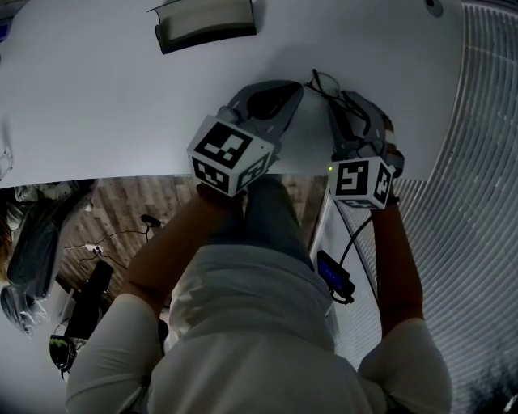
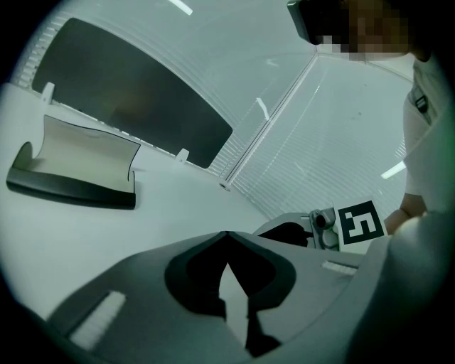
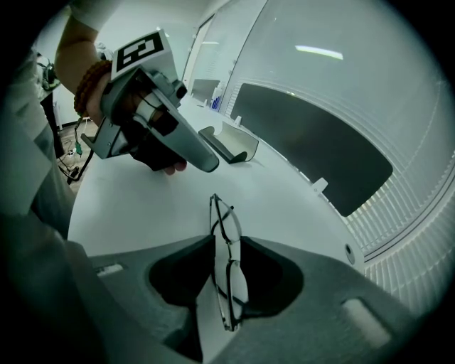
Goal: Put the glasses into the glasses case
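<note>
**One case, one pair of glasses, two grippers on a white table**

Counted across the scene: one glasses case, one pair of glasses, two grippers, two marker cubes.

Far left and toward the table's far edge, the glasses case (image 1: 206,24): lying open, a curved trough with a dark outer shell and a pale, smooth lining. Empty, and well apart from both grippers. All resting on a smooth, matte white table (image 1: 97,105).

Next rightward, the left gripper (image 1: 279,90): grey moulded plastic with rounded jaws. Tips drawn together in its own view, with only a thin sliver of table showing behind them and nothing gripped. One marker cube (image 1: 231,154) at its rear, white with black square patterns.

Between the two grippers' tips in the head view, the glasses (image 1: 324,83): thin dark wire frame with clear lenses. Seen edge-on in the right gripper view, down at the table top; cannot tell whether touching it.

Then the right gripper (image 1: 350,103), of the same grey plastic. Jaws spread wide, one on each side of the glasses, with a bright gap beside the frame and no squeeze on it. A second marker cube at its rear, and one dark cable (image 1: 352,234) trailing back from it.

Far right, a ribbed wall (image 1: 486,121): white, with fine parallel ridges.
</note>
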